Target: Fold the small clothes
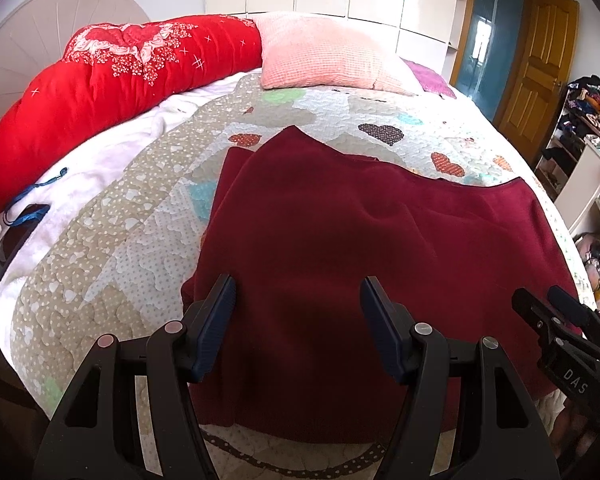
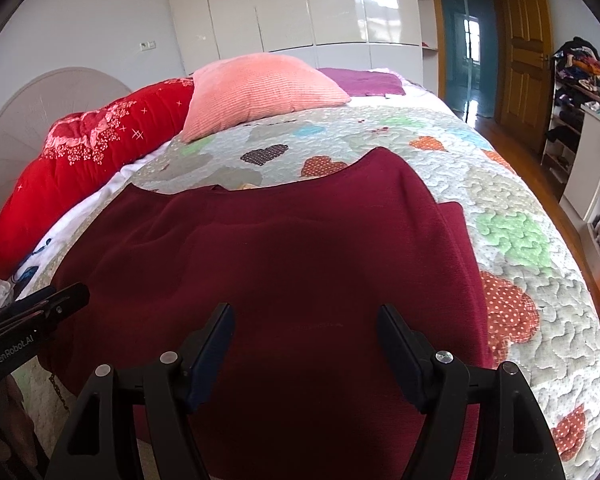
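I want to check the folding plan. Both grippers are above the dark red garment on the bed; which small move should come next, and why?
Probably lower both grippers to the near hem and pinch it. The left gripper and right gripper stand open with nothing between the jaws, and the dark red garment lies spread nearly flat on the quilt, unheld.

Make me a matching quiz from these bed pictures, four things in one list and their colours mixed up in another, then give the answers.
Things:
1. Garment
2. Pillow
3. Bolster
4. Phone

Colours:
A. Black
B. Pale pink
C. Dark maroon
D. Bright red with white flowers

Pairs: 1-C, 2-B, 3-D, 4-A
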`<control>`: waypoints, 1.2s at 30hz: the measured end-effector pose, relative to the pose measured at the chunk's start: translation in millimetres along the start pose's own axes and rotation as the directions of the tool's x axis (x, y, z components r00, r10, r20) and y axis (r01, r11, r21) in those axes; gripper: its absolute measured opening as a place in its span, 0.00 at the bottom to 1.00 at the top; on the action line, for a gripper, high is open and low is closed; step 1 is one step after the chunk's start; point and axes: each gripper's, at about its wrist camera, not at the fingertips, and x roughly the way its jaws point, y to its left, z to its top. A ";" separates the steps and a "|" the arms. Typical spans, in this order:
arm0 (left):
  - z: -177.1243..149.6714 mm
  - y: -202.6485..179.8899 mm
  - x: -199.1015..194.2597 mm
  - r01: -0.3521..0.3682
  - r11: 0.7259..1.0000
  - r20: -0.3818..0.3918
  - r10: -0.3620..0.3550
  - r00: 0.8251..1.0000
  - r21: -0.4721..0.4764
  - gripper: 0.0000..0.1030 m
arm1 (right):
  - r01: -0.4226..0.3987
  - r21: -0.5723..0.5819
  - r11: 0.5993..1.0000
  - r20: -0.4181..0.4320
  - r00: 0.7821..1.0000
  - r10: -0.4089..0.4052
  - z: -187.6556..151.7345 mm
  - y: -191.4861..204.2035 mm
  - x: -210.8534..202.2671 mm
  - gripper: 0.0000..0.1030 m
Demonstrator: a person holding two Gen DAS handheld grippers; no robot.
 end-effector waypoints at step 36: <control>-28.3 94.1 -12.2 0.114 0.968 -0.046 -0.127 0.991 -0.225 0.63 | -0.364 -0.120 0.923 -0.274 0.906 0.322 90.5 184.5 93.9 0.73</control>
